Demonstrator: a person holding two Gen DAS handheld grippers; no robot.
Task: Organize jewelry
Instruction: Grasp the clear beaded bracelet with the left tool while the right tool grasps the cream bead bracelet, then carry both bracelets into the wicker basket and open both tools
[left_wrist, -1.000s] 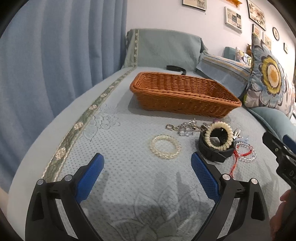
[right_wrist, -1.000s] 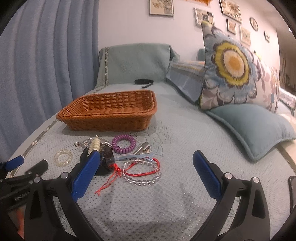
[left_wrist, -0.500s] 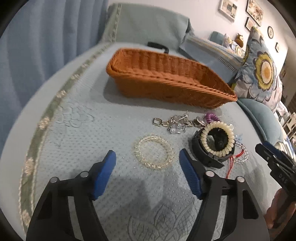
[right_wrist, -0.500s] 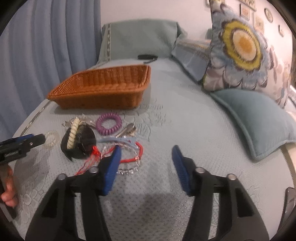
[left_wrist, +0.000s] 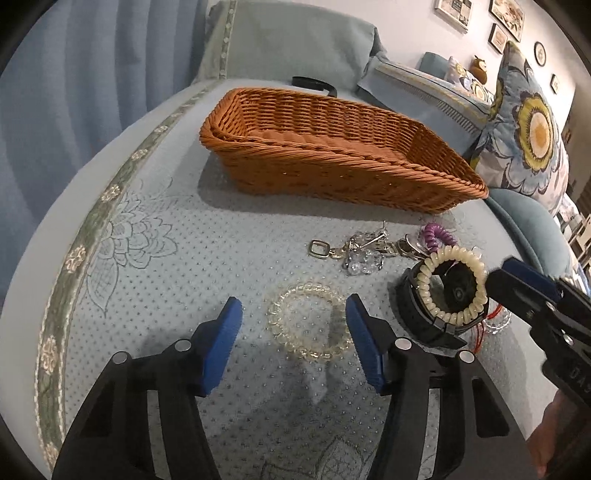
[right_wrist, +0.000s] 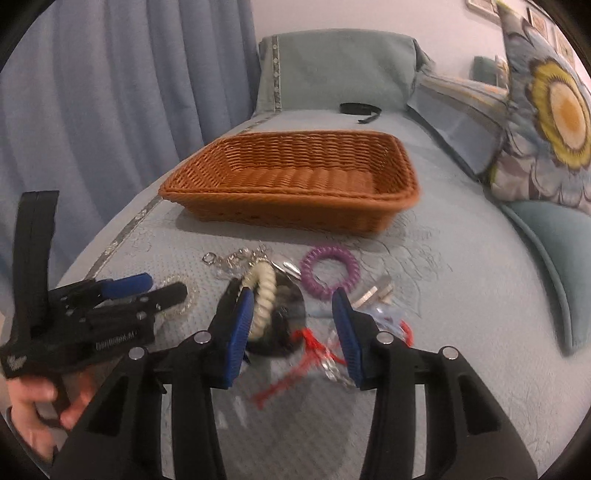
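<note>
**Nothing in the basket yet; both grippers closing over the pile**

The jewelry lies in a loose cluster on the blue-grey sofa cover (left_wrist: 155, 266), just in front of the wicker basket (left_wrist: 332, 173), whose inside shows bare in both views. So, as I judge it, the sorting has barely begun: every piece is left to move.

The clear bead bracelet (left_wrist: 310, 325) lies flat and apart from the rest, between the blue pads of the left gripper (left_wrist: 293, 314). Its jaws are closing, but the pads stand either side of the ring and do not press it yet. The right gripper (right_wrist: 293, 306) is also closing, its jaws straddling the black watch (right_wrist: 280, 325) with the cream bead bracelet (right_wrist: 264, 295) looped on it; I see no firm pinch there either, and blur hides the contact.

The left wrist view shows the clear bracelet whole, plus the silver keychain (left_wrist: 354, 251) with its crystal charm. There the purple coil band (right_wrist: 328, 271) is half hidden. The right wrist view shows that band whole, the red cord bracelet (right_wrist: 314, 345), and the person's hand (right_wrist: 40, 410) on the left gripper's handle. A black strap (right_wrist: 360, 109) lies well beyond the basket.
</note>
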